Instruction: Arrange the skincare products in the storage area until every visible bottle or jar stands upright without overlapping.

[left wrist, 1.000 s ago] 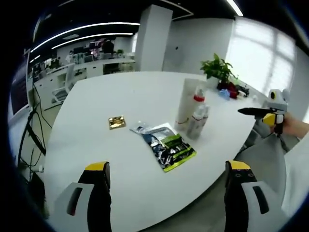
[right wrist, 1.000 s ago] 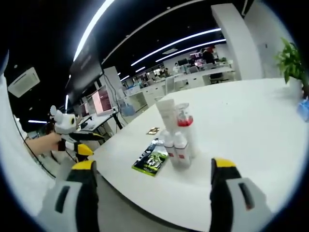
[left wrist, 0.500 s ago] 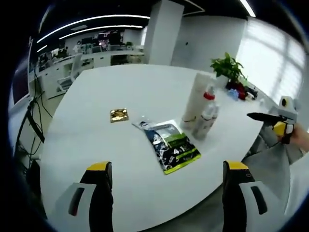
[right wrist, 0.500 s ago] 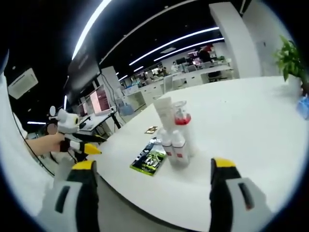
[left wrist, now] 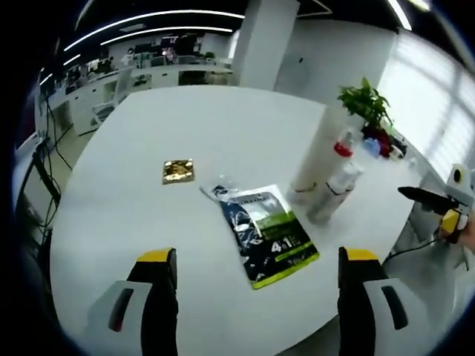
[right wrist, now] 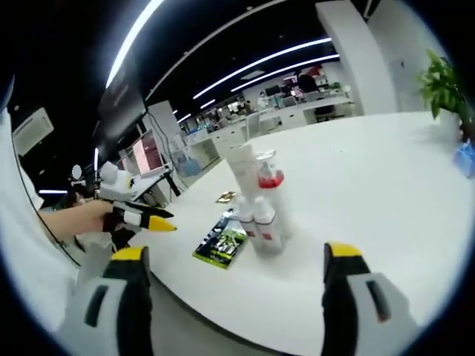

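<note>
My left gripper (left wrist: 251,274) hangs over the near edge of the round white table (left wrist: 223,133), jaws spread wide with nothing between them. My right gripper (right wrist: 230,271) sits at another stretch of the same table's edge, equally spread and bare.

The skincare products stand together near the table's rim: a tall white tube (left wrist: 318,152) upright, a red-collared pump bottle (right wrist: 269,194) beside it, and two small white bottles (right wrist: 256,221) touching in front, all upright as far as I can tell. Just beside them lies a flat dark-and-green sachet (left wrist: 269,231), and further in toward the table's middle, apart from the rest, a small gold packet (left wrist: 178,170).

At the far edge stands a potted plant (left wrist: 365,104) with a few small coloured items I cannot make out. Around the table is an open office: a white pillar (left wrist: 260,41), rows of desks (left wrist: 148,70), long ceiling light strips (right wrist: 260,63), and bright windows (left wrist: 430,81).
</note>
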{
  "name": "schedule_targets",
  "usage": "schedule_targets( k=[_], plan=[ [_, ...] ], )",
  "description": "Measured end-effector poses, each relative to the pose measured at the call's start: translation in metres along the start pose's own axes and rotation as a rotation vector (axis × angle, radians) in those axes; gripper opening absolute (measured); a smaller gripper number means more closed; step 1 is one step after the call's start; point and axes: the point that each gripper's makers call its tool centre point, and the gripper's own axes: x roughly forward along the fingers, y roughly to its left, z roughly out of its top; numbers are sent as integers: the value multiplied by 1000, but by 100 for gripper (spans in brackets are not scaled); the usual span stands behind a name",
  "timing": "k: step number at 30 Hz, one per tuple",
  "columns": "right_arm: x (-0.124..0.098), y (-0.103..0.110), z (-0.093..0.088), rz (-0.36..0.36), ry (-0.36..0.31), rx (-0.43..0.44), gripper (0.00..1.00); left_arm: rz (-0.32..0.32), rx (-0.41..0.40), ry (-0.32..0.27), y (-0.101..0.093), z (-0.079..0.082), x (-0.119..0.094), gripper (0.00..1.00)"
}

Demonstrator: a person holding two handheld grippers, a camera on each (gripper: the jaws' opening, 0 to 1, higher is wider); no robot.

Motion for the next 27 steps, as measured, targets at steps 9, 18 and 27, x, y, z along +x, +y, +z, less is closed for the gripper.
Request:
schedule_targets(
  k=[9, 18, 27],
  plan=[
    [3, -7, -1, -15, 7, 13, 97, 53, -9, 35, 8, 10, 33, 84],
    [3, -14, -4, -33, 9, 31, 97, 62, -57, 91, 14, 13, 72, 79],
    [3, -16, -3, -39, 8, 53, 97, 157, -97, 120, 31, 29, 112, 68]
  ],
)
